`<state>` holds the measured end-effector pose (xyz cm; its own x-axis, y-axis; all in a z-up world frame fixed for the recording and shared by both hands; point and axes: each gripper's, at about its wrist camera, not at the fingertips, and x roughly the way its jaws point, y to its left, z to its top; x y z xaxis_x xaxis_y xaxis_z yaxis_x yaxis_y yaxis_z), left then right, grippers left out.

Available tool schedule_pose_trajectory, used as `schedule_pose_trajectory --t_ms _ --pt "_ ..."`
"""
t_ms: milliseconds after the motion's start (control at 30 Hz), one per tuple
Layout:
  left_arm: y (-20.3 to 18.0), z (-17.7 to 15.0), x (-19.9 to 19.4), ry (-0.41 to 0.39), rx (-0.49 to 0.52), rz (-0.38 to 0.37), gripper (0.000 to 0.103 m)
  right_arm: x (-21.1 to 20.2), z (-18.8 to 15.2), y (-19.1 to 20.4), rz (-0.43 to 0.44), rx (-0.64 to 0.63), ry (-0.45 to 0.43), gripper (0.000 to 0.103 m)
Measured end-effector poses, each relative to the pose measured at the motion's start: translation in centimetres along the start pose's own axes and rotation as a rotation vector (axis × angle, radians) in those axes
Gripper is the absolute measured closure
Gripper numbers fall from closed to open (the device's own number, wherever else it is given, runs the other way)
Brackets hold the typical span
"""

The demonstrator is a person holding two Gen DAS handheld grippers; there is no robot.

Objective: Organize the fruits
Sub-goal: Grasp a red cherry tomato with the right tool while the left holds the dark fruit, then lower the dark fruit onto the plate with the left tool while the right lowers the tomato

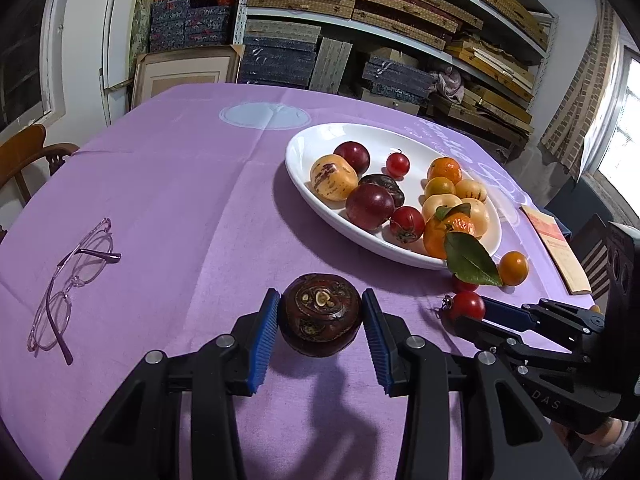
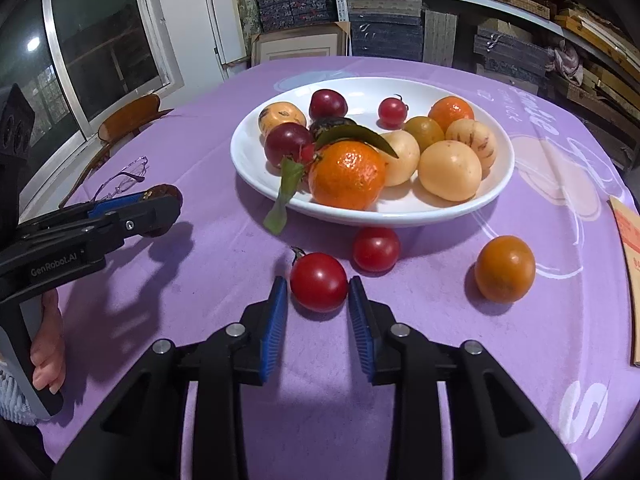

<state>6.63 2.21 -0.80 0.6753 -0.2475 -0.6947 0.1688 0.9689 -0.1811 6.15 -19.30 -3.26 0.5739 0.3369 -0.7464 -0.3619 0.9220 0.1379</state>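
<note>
A white oval plate on the purple cloth holds several fruits: plums, pale melons, oranges and small tomatoes. My left gripper is shut on a dark brown round fruit, which also shows in the right wrist view, held just above the cloth. My right gripper is shut on a red tomato resting at the cloth in front of the plate. Another red tomato and a loose orange fruit lie on the cloth near the plate.
A pair of glasses lies on the cloth at the left. A booklet lies at the right table edge. A wooden chair stands at the left. Shelves with boxes fill the back wall.
</note>
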Motion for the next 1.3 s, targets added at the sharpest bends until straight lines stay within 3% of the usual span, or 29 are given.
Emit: schedule_pose_trajectory --t_ms 300,500,600,767,1000,1300 --pt "0.6 0.3 0.0 0.013 -0.038 -0.025 0.061 0.0 0.1 0.4 0.025 -0.011 0.000 0.074" --pt "0.7 0.8 -0.1 0.003 -0.033 -0.022 0.061 -2.6 0.8 0.7 0.025 -0.024 -0.070 0.074" --pt "0.0 1.9 -0.1 -0.006 -0.011 -0.017 0.061 -3.8 2.4 0.0 -0.001 -0.023 -0.105 0.074" --pt "-2.2 6.3 0.5 -0.061 0.071 -0.013 0.061 -4.9 6.9 -1.4 -0.063 -0.015 -0.163 0.074" --pt "-4.6 14.2 5.6 -0.051 0.078 -0.034 0.061 -1.3 11.7 -2.8 -0.134 -0.034 -0.132 0.074" --pt "-5.1 17.4 13.5 0.060 0.054 -0.008 0.061 3.5 13.2 -3.7 -0.126 -0.051 -0.070 0.073"
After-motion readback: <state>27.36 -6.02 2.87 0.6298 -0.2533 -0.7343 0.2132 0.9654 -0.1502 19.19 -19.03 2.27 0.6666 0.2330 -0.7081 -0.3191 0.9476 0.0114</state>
